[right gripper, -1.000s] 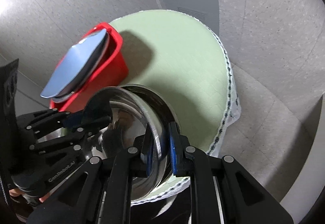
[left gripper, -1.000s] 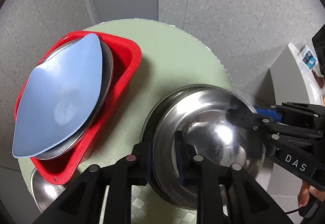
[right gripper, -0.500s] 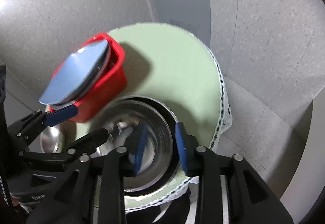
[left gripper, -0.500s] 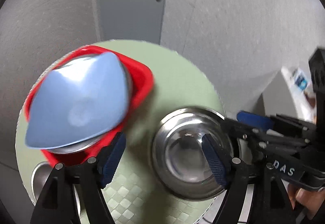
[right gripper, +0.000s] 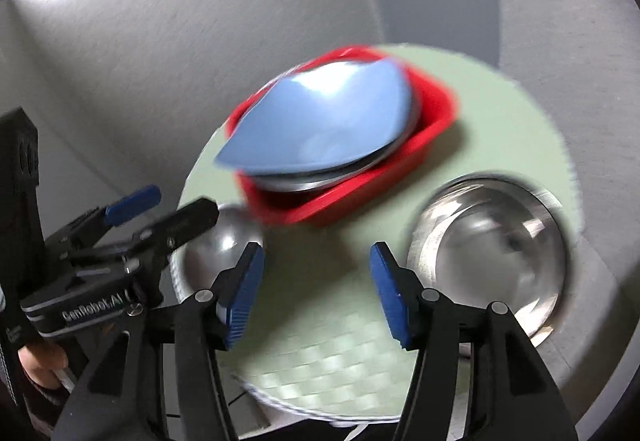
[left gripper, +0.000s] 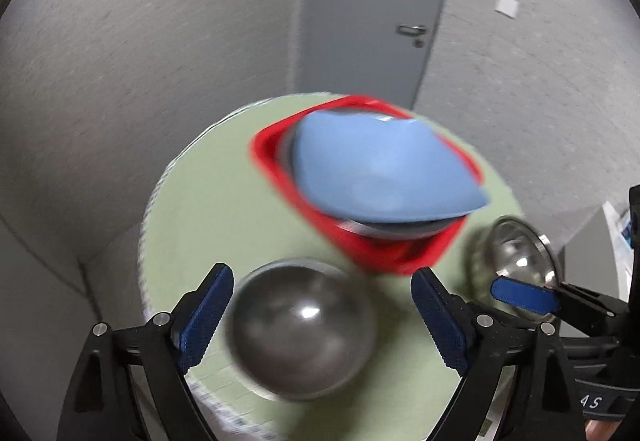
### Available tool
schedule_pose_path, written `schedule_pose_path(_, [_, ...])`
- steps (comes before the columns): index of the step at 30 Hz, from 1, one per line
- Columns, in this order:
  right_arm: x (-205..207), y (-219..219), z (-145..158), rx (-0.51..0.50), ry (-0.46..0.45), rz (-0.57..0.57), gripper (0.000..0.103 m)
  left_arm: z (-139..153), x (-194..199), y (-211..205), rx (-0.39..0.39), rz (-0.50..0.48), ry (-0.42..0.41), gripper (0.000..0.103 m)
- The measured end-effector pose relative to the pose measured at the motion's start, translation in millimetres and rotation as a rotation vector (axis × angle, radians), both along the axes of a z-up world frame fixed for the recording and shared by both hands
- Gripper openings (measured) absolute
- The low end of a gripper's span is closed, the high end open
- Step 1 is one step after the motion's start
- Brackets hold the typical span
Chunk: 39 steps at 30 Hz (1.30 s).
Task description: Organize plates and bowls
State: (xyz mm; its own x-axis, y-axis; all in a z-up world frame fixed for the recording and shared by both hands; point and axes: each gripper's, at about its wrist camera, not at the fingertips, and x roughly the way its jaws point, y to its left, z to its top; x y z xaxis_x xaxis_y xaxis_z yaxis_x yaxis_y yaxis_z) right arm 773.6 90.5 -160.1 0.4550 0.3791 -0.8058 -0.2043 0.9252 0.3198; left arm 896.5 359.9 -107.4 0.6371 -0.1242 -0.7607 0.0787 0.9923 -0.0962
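Note:
A red bin (left gripper: 384, 253) (right gripper: 428, 145) on the round green table (left gripper: 224, 177) (right gripper: 332, 321) holds a blue plate (left gripper: 372, 169) (right gripper: 324, 125) leaning on steel plates. A small steel bowl (left gripper: 300, 325) (right gripper: 224, 237) sits on the table edge. A larger steel bowl stack (right gripper: 488, 249) (left gripper: 520, 253) stands on the table right of the bin. My left gripper (left gripper: 320, 321) is open above the small bowl and also shows in the right wrist view (right gripper: 168, 209). My right gripper (right gripper: 316, 293) is open and empty over bare table; one blue pad (left gripper: 520, 295) shows in the left wrist view.
Grey floor surrounds the table. A grey door (left gripper: 376, 9) stands behind it. A white tablecloth fringe (right gripper: 320, 415) hangs at the near edge. A pale cabinet (left gripper: 592, 241) stands beyond the table at the right. Both views are motion-blurred.
Both grippers let go of the large steel bowl, opened wide and pulled back. The left gripper swung left over the small bowl; the large bowl now rests on the table.

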Motion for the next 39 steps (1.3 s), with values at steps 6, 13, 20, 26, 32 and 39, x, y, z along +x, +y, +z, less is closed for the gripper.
schedule_pose_path(6, [4.9,42.9,-32.4,0.001,0.047,0.005,0.057,-25.8,-0.3,32.9,-0.012,0.063,0.066,0.088])
schedule_pose_path(13, [18.7,60.0,-70.0,-0.005,0.102,-0.051,0.057,-64.8,36.5,43.1,-0.024,0.067,0.156,0.066])
schedule_pose_path(20, [30.3,74.4,-93.5,0.020,0.151,-0.015,0.031,-89.0,56.2,24.9,-0.032,-0.037,0.225,0.028])
schedule_pose_path(26, [26.3,75.3,-88.7,0.035,0.145,0.001,0.020,-78.4,48.3,24.9,-0.039,-0.063,0.188,0.017])
schedule_pose_path(32, [13.2,59.7,-56.2,0.069,0.105,-0.003,0.020,-39.4,17.2,17.7,-0.031,-0.086,0.100,0.017])
schedule_pose_path(39, [-3.8,33.4,-20.7,0.102,0.059,0.015,0.020,1.0,-11.6,-8.0,-0.016,-0.104,0.047,0.018])
